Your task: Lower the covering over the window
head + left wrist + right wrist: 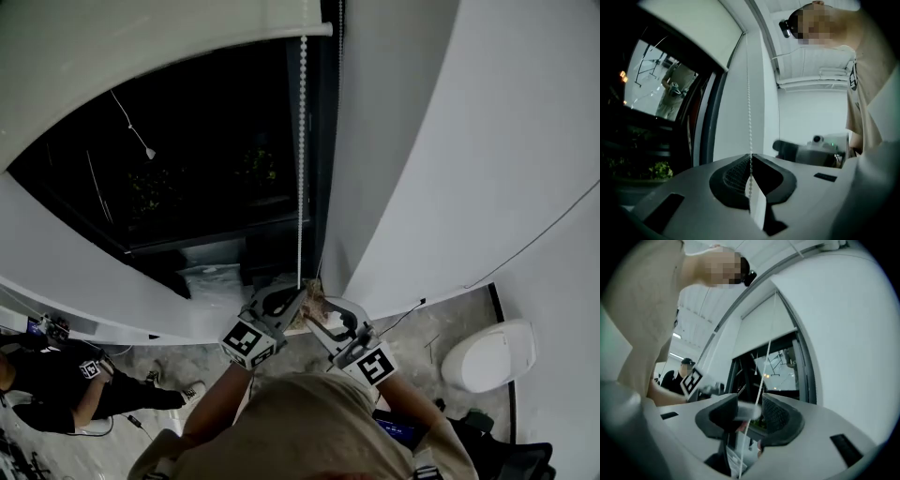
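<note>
White beads make up the pull chain that hangs down the right edge of the dark window in the head view. The blind is rolled high, its bottom rail near the top of the glass, so most of the pane is uncovered. Both tools meet at the chain's lower end, the left gripper just beside the right gripper. The wall stands close on the right.

From the left gripper view, the left gripper has its jaws pressed together on the chain, which runs straight up towards the blind.

From the right gripper view, the right gripper has its jaws apart, and the chain passes loosely through the gap, not pinched.

I judge the lowering to be at an early stage, in a hand-over-hand pull. The next move likely calls for a steady downward draw by the left, then the right closing higher up. Room below the grippers looks free, but the window frame and wall crowd the chain sideways, so the pull should stay vertical.
</note>
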A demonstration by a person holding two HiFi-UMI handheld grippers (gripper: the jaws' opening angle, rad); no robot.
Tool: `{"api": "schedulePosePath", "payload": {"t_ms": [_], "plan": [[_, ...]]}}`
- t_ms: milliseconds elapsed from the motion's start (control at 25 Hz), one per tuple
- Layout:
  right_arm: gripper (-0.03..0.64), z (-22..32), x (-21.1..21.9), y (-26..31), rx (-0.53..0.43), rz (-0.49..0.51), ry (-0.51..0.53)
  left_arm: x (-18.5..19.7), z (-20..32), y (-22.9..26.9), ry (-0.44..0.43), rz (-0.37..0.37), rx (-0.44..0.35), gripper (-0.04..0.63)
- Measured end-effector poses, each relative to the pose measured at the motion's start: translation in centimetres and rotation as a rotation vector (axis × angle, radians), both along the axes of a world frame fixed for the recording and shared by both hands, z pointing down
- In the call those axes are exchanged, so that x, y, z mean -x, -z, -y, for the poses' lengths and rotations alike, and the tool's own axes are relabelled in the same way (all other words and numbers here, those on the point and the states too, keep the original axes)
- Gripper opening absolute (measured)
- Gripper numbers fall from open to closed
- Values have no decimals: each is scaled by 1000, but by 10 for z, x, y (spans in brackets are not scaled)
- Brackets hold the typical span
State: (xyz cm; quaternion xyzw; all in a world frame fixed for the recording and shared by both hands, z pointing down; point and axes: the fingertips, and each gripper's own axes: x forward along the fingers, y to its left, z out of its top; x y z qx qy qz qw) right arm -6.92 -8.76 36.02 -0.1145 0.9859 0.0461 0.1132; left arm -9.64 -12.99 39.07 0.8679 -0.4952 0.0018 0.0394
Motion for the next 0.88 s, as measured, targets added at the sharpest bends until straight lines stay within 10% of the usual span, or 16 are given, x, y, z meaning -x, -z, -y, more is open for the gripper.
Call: {"api": "schedulePosePath", "payload": {"t_ms": [640,880], "plan": [[8,23,15,2,8,-103,118,-35,-31,-43,-10,-109,-22,26],[6,36,6,-40,116,-172,138,-3,-37,11,59,-345,-148,181]]}}
